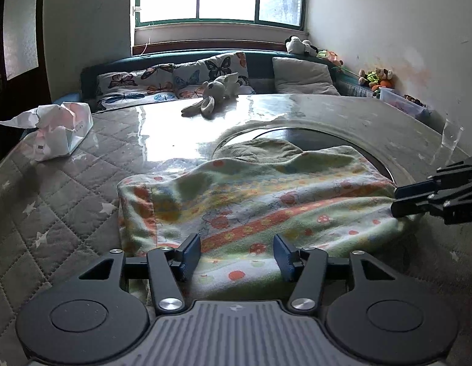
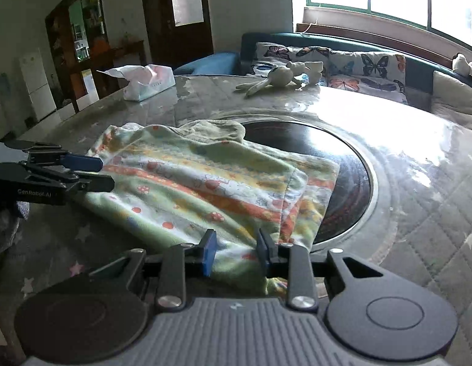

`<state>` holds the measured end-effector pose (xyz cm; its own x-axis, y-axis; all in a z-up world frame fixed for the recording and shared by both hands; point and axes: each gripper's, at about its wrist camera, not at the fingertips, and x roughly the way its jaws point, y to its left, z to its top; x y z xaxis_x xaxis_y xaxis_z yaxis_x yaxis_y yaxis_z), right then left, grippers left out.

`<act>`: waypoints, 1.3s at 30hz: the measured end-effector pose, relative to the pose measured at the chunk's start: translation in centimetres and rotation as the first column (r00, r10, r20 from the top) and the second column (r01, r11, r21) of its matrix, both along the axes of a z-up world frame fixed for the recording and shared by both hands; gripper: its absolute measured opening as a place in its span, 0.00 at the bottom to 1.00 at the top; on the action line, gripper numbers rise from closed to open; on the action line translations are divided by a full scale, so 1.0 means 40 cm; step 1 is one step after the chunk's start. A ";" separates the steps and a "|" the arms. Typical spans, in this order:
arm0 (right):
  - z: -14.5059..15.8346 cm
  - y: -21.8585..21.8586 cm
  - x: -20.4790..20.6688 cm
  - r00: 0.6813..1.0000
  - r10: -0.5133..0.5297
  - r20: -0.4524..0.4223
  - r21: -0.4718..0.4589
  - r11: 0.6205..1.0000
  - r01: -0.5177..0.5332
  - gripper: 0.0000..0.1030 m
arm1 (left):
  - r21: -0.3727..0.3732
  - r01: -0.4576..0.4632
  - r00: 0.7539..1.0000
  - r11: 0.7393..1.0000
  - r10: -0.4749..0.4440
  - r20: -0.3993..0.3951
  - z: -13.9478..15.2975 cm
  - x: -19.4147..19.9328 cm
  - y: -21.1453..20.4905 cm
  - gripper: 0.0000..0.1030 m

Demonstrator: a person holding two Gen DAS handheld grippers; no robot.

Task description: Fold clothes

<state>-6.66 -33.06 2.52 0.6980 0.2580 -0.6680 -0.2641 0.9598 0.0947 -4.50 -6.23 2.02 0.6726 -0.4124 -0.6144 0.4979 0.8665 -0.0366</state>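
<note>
A patterned garment, pale green with orange stripes and mushroom prints, lies folded over on the round table; it also shows in the right wrist view. My left gripper is open, its fingers straddling the garment's near edge. It also shows in the right wrist view at the garment's left edge. My right gripper is open over the garment's near corner. It shows from the side in the left wrist view at the garment's right edge.
The table has a quilted grey star cover and a dark round inset partly under the garment. A tissue pack sits at the left, a plush rabbit at the back. A sofa with butterfly cushions stands behind.
</note>
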 end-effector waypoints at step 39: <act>0.007 0.041 0.233 1.000 -0.016 0.006 0.002 1.000 0.016 0.31 | -0.008 -0.159 0.985 0.987 0.158 -0.077 0.019 0.223 0.030 0.54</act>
<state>2.65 -31.41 2.81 0.7059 0.2477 -0.6636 -0.2489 0.9639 0.0949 4.43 -5.05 2.77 0.6821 -0.3136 -0.6606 0.3498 0.9332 -0.0819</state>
